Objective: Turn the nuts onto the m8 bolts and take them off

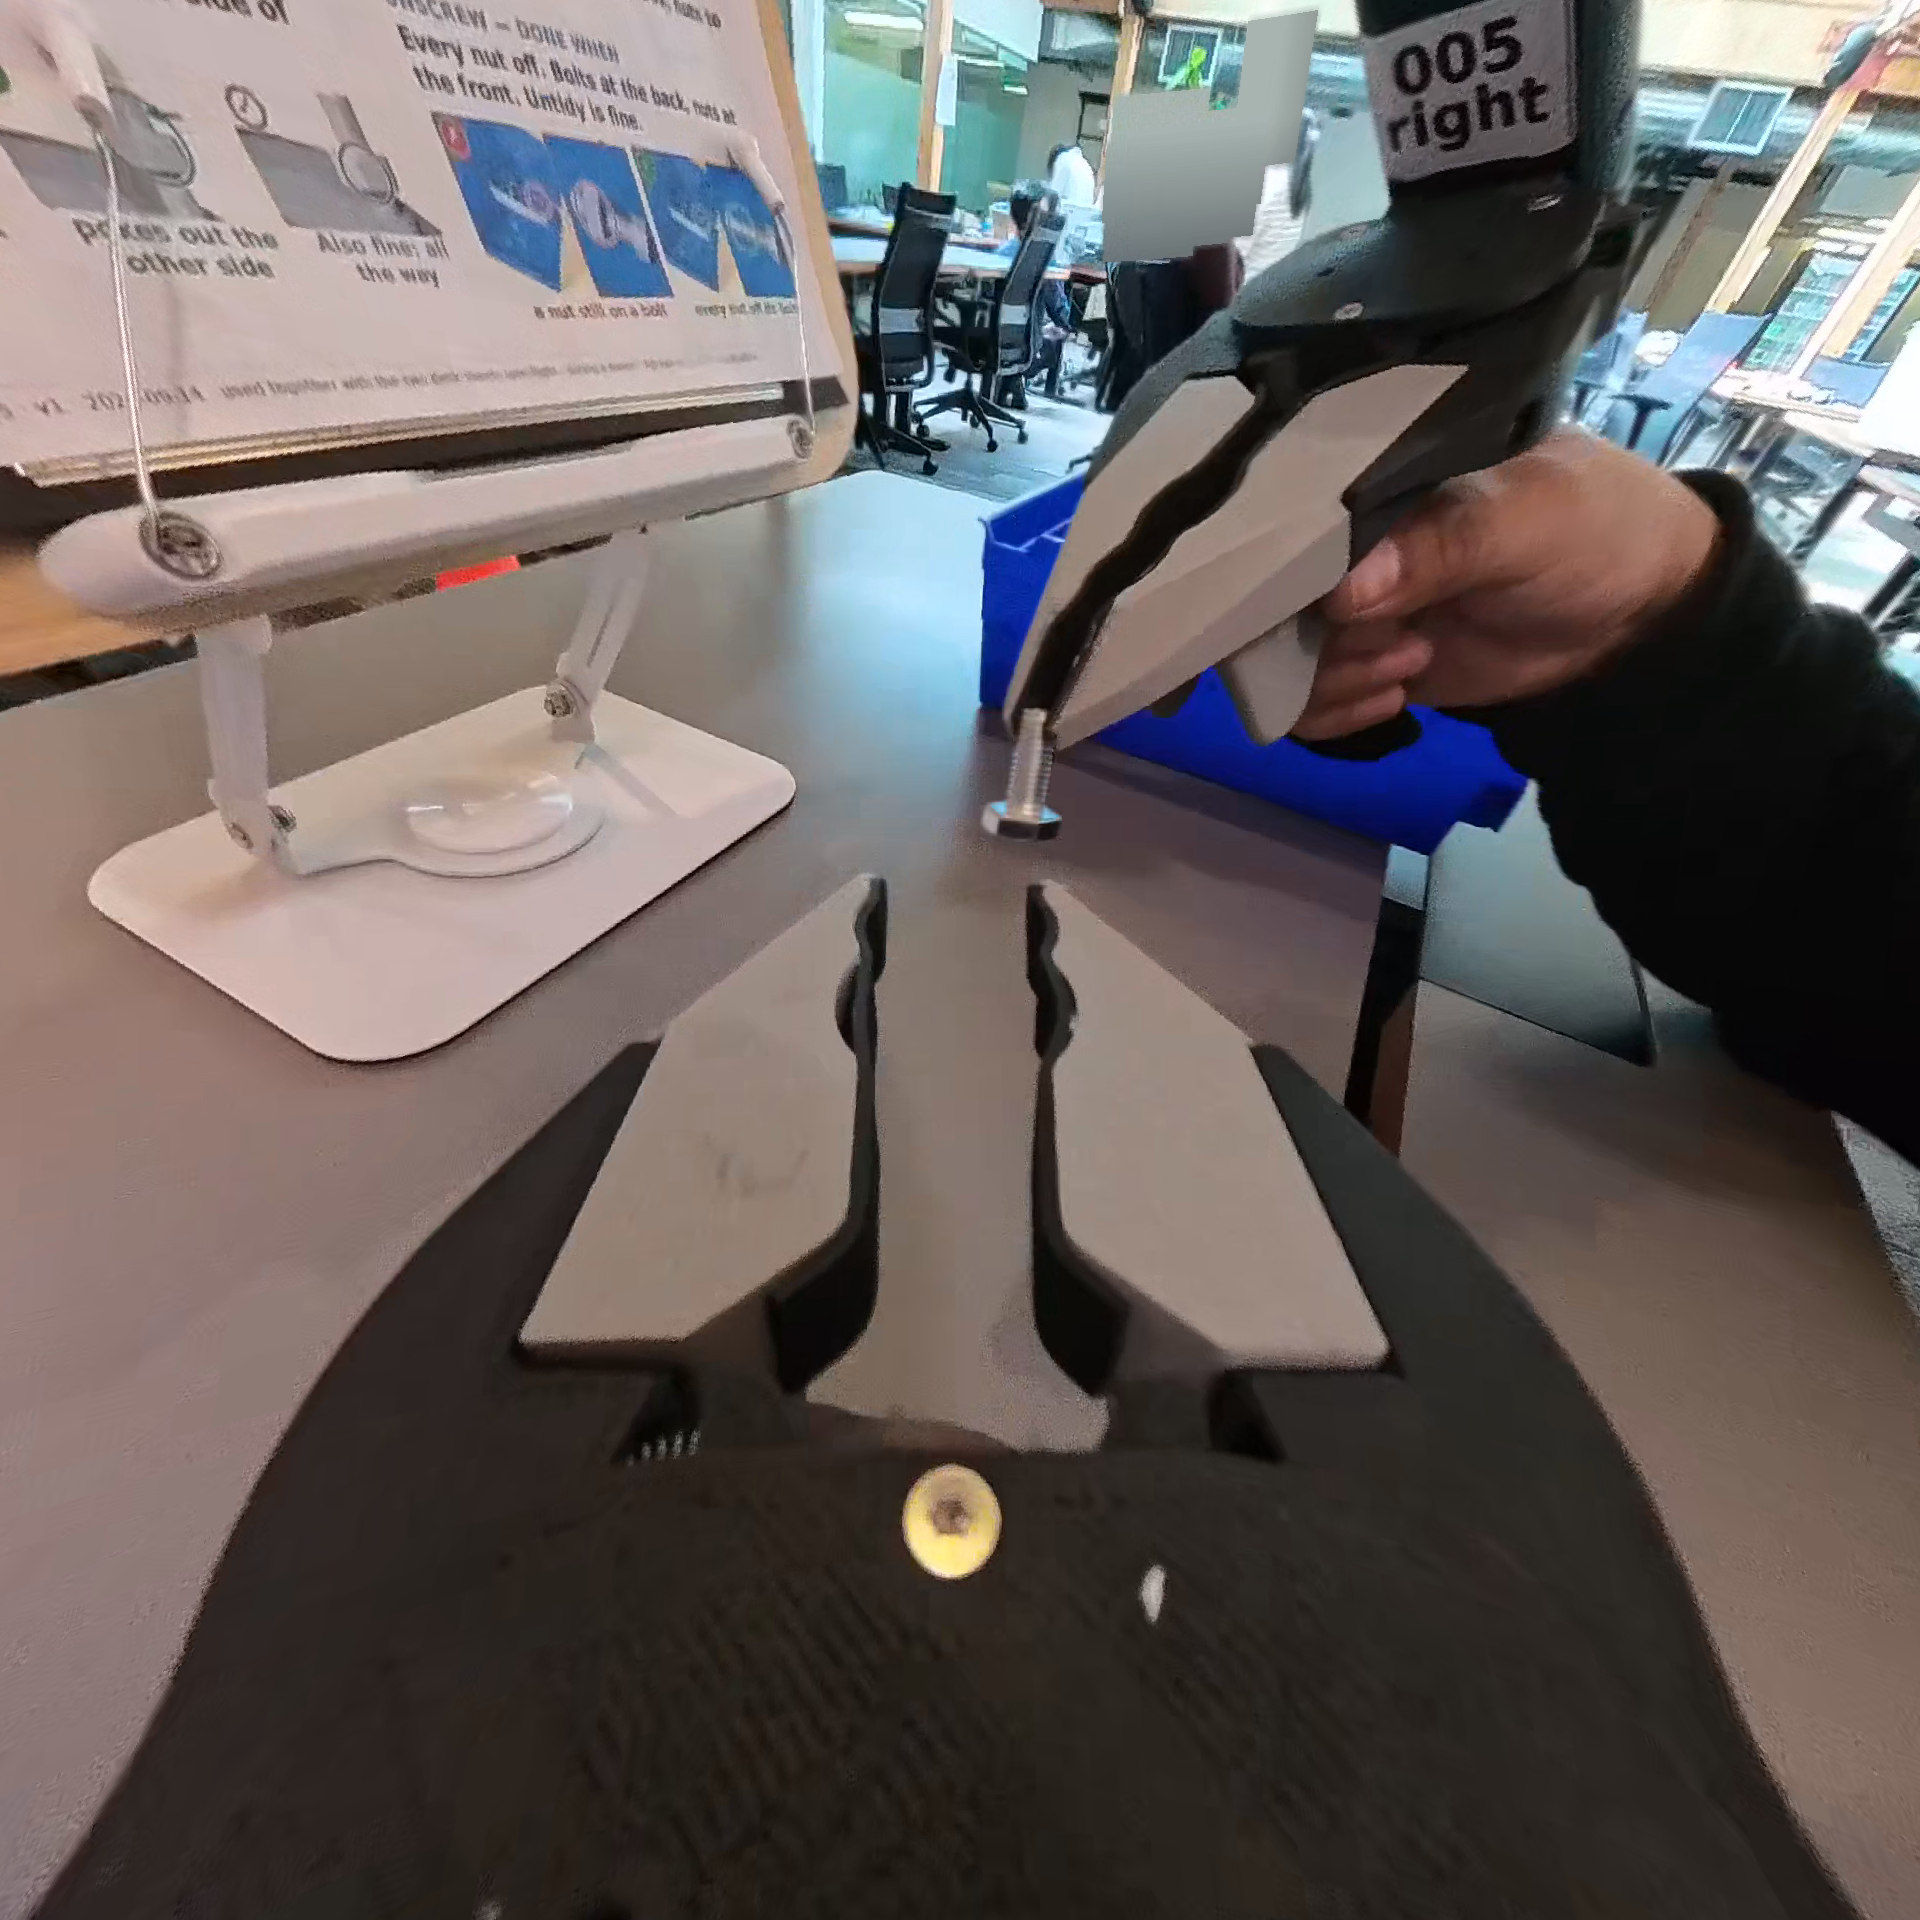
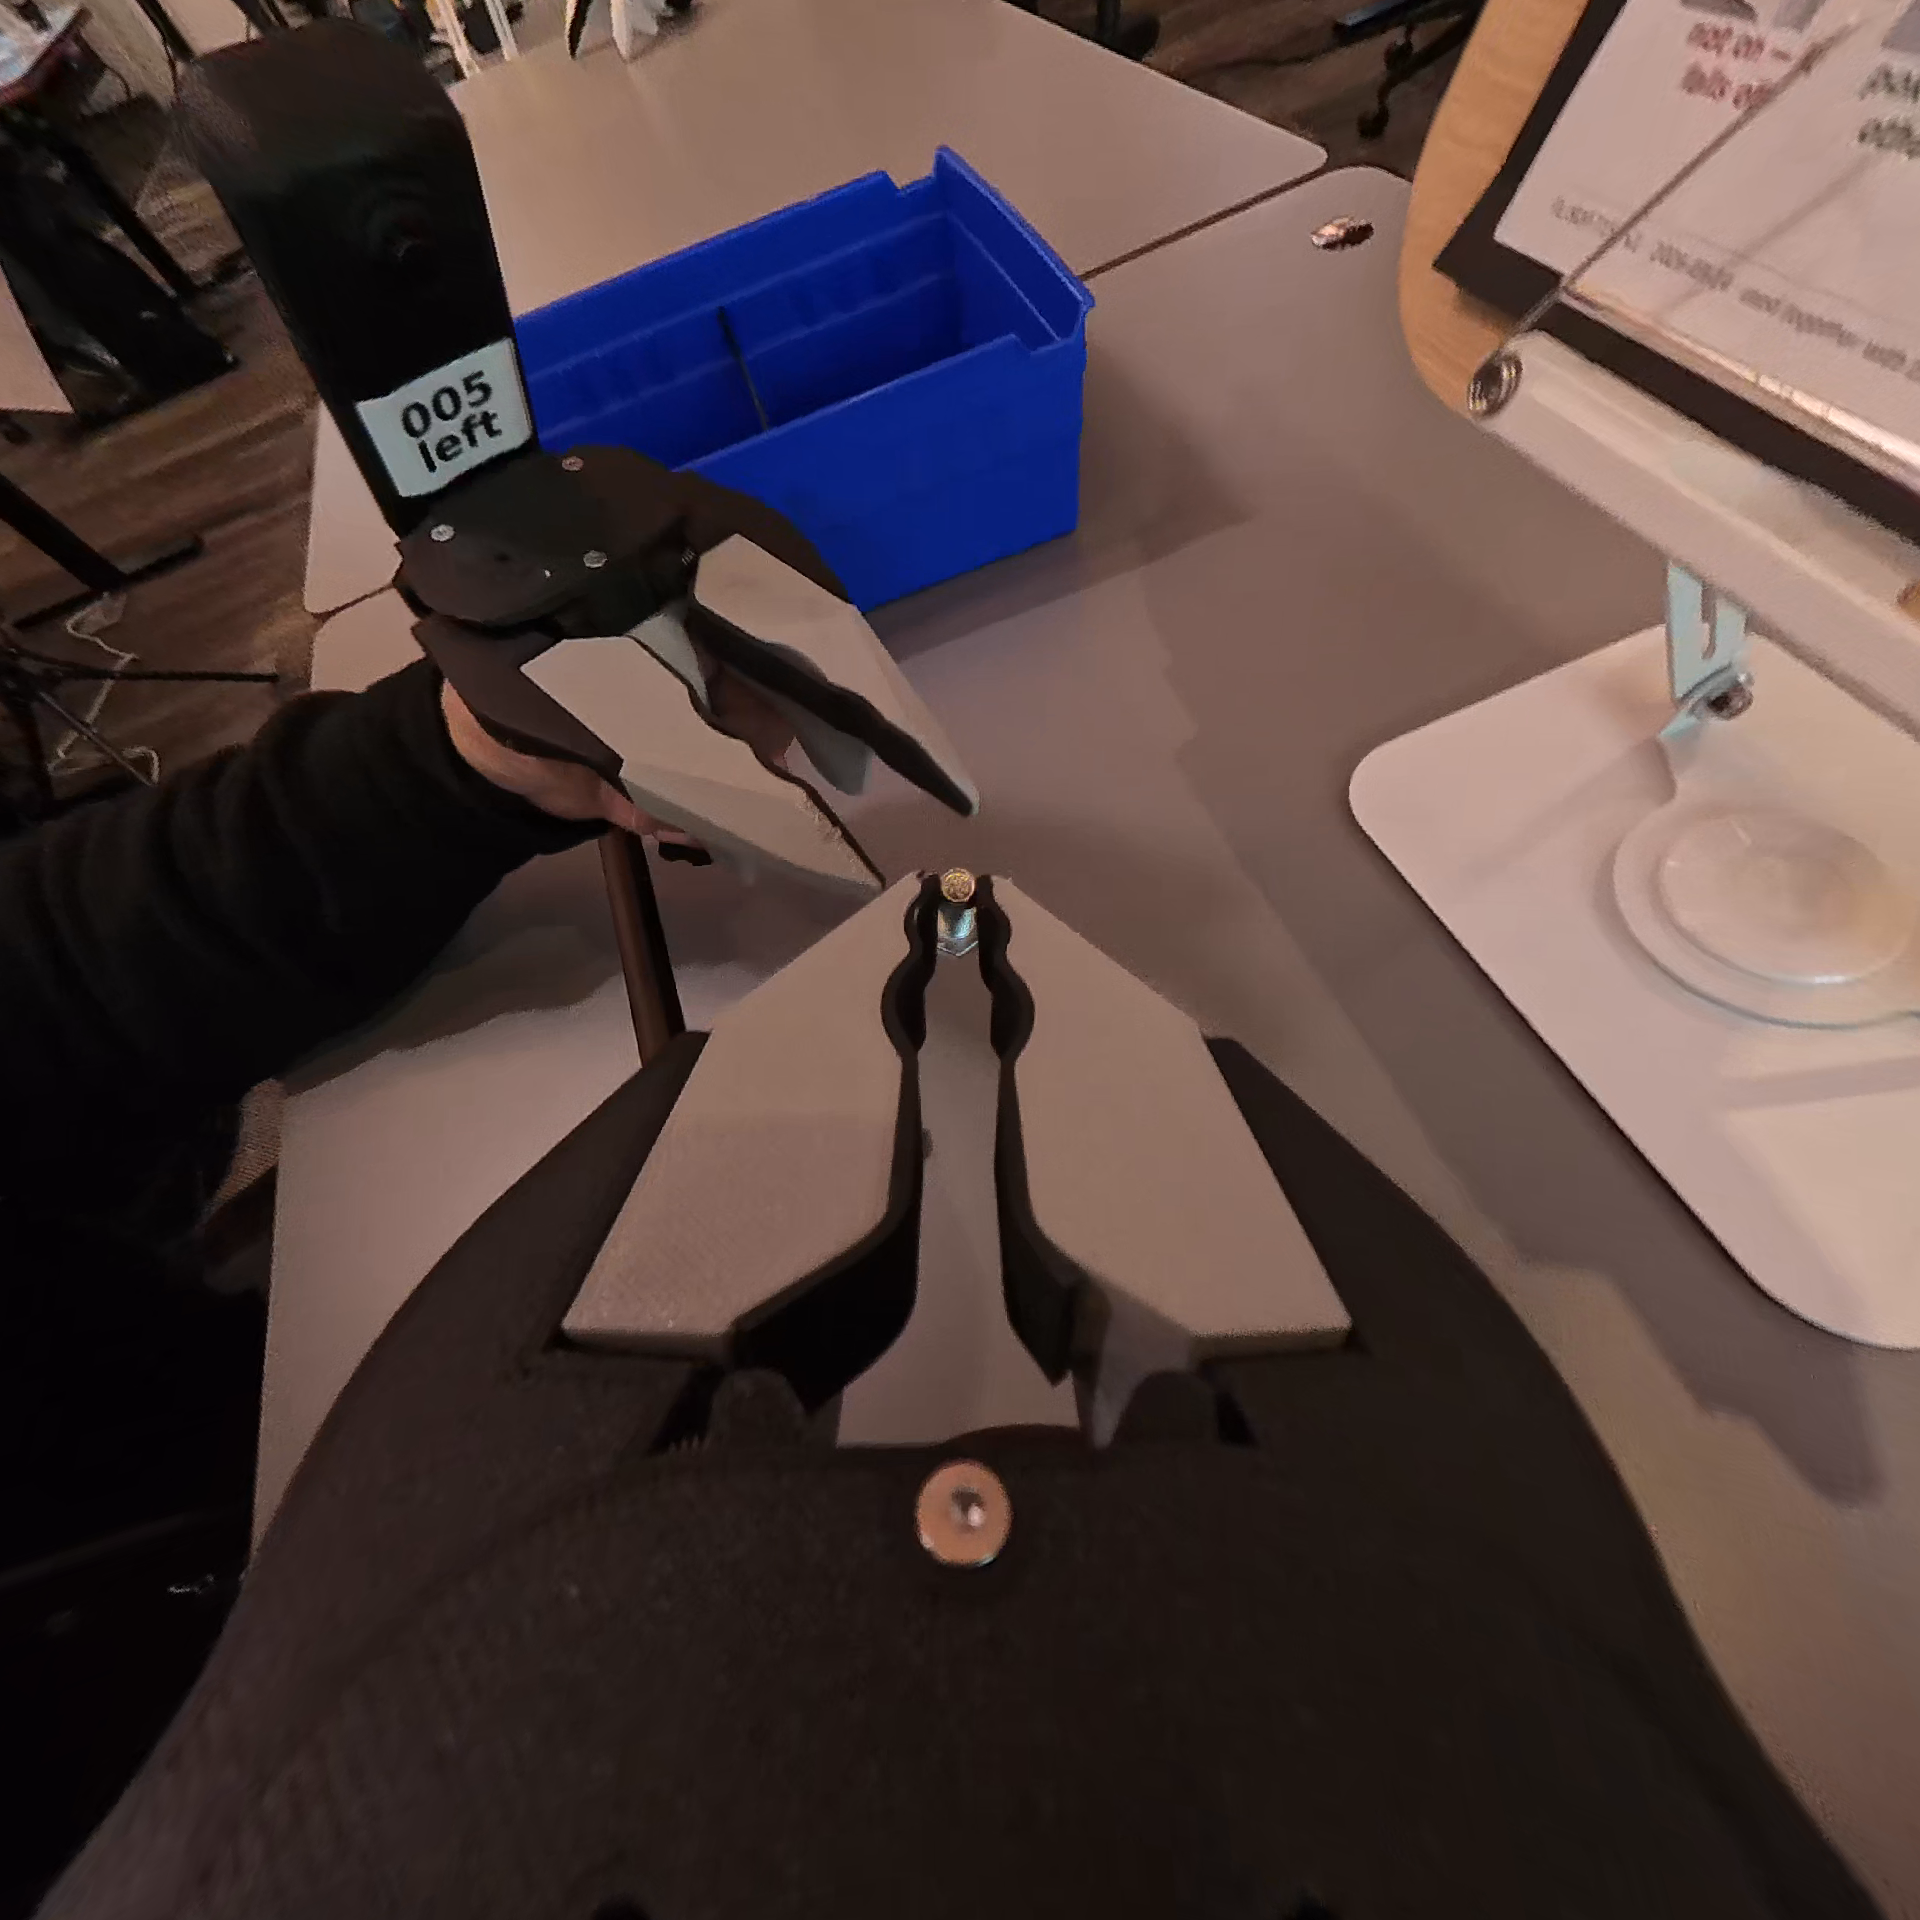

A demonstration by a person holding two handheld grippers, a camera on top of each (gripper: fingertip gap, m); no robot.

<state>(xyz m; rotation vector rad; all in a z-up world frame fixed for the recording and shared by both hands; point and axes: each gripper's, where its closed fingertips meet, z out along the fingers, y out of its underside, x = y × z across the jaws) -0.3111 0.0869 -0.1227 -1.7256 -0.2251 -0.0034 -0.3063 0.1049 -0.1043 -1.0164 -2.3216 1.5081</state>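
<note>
At frame centre the upright bolt is pinched at its tip by the right gripper; the left gripper, spread empty, is aimed just beside it

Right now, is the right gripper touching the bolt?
Touching. In the left wrist view the right gripper pinches the threaded tip of the bolt, which stands head-down on the table. The left gripper is open and apart.
</note>
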